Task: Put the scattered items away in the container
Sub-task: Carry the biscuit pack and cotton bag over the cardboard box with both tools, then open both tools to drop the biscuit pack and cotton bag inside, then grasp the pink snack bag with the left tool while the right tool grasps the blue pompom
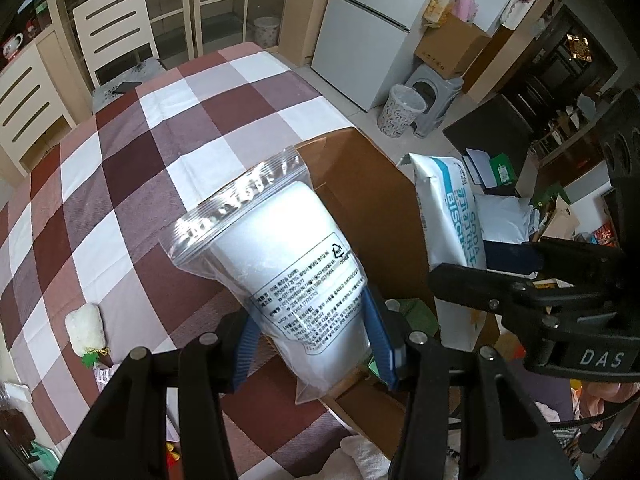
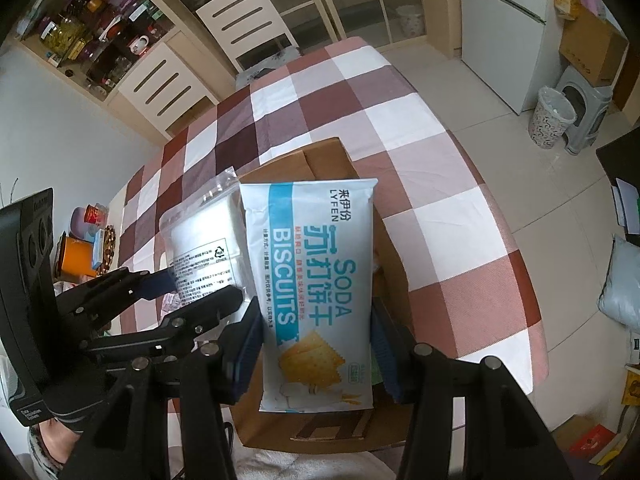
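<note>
My left gripper (image 1: 316, 344) is shut on a clear zip bag of white cotton pads (image 1: 288, 256) and holds it over the left edge of the open cardboard box (image 1: 360, 184). My right gripper (image 2: 316, 344) is shut on a white and blue soda biscuits packet (image 2: 316, 280) and holds it above the same box (image 2: 324, 160). The packet also shows in the left wrist view (image 1: 448, 224), with the right gripper (image 1: 520, 280) beside it. The zip bag shows left of the packet in the right wrist view (image 2: 204, 240), held by the left gripper (image 2: 168, 280).
The box stands on a checked tablecloth (image 1: 140, 160) near the table's right edge. A small white plush item (image 1: 86, 328) lies on the cloth at the left. White chairs (image 1: 116, 28) stand behind the table. A fridge (image 1: 372, 28) and a patterned bin (image 1: 400, 110) stand on the floor.
</note>
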Action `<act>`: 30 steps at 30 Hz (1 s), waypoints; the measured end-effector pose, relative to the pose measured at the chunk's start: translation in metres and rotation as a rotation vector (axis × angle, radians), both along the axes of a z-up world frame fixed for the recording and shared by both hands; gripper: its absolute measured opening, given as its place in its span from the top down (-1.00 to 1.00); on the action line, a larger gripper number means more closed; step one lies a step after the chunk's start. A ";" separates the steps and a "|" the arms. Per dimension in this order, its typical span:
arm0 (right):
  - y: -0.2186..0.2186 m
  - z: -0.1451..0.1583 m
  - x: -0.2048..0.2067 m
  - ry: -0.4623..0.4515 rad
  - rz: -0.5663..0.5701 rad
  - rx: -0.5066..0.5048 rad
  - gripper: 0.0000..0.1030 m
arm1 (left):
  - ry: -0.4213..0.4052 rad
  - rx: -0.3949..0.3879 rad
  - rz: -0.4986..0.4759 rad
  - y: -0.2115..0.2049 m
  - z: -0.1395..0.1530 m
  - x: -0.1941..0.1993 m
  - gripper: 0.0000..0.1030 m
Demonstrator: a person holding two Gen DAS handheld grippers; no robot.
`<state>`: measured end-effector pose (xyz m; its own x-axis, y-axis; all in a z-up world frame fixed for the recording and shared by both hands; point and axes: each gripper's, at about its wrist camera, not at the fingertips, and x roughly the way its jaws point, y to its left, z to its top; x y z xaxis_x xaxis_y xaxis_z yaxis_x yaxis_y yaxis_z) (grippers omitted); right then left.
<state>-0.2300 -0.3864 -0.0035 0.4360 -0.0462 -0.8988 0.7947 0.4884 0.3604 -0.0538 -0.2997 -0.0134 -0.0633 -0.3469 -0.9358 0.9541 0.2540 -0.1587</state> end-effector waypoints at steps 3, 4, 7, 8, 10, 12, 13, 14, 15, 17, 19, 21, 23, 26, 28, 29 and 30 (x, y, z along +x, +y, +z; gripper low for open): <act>-0.002 -0.002 0.001 0.008 -0.007 0.005 0.00 | 0.004 0.007 -0.003 -0.001 -0.003 0.000 0.02; -0.003 -0.003 0.001 0.010 -0.007 0.008 0.00 | 0.006 0.009 -0.004 -0.002 -0.003 0.000 0.01; -0.004 -0.007 0.004 0.019 0.003 0.036 -0.01 | 0.016 0.014 -0.002 -0.003 -0.005 0.001 -0.02; -0.005 -0.008 0.005 0.022 0.004 0.045 -0.01 | 0.017 0.015 0.002 -0.003 -0.005 0.001 -0.05; -0.006 -0.009 0.005 0.031 -0.002 0.060 -0.02 | 0.011 0.019 0.012 -0.003 -0.005 0.002 -0.13; -0.006 -0.008 0.005 0.036 -0.008 0.058 -0.02 | 0.012 0.013 0.024 -0.001 -0.002 0.005 -0.24; -0.006 -0.006 0.005 0.039 -0.011 0.053 -0.02 | 0.011 0.007 0.029 0.000 0.000 0.006 -0.31; -0.006 -0.004 0.005 0.043 -0.014 0.048 -0.03 | 0.009 0.000 0.034 0.001 0.002 0.007 -0.36; -0.007 -0.002 0.005 0.044 -0.016 0.041 -0.03 | 0.005 -0.007 0.039 0.002 0.004 0.008 -0.37; -0.007 0.003 0.004 0.032 -0.023 0.030 -0.03 | 0.002 -0.021 0.051 0.006 0.009 0.012 -0.37; -0.008 0.009 0.005 0.022 -0.027 0.020 -0.03 | 0.000 -0.030 0.069 0.010 0.014 0.016 -0.37; -0.008 0.015 0.006 0.008 -0.029 0.010 -0.03 | -0.004 -0.038 0.087 0.015 0.019 0.022 -0.38; -0.007 0.020 0.009 0.002 -0.028 0.003 -0.03 | -0.006 -0.045 0.112 0.023 0.022 0.029 -0.38; -0.004 0.025 0.015 -0.006 -0.018 -0.002 -0.03 | -0.010 -0.051 0.160 0.039 0.026 0.043 -0.38; 0.000 0.027 0.021 -0.009 -0.005 -0.003 -0.03 | -0.010 -0.053 0.200 0.052 0.026 0.054 -0.38; 0.002 0.028 0.023 -0.011 0.000 -0.002 -0.03 | -0.009 -0.054 0.229 0.061 0.026 0.062 -0.38; 0.005 0.029 0.028 -0.011 0.008 0.001 -0.03 | -0.008 -0.053 0.251 0.067 0.026 0.068 -0.38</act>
<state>-0.2024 -0.3811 0.0251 0.4461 -0.0422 -0.8940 0.7868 0.4946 0.3692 0.0138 -0.2323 0.0123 0.0384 -0.3994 -0.9160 0.8633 0.4748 -0.1709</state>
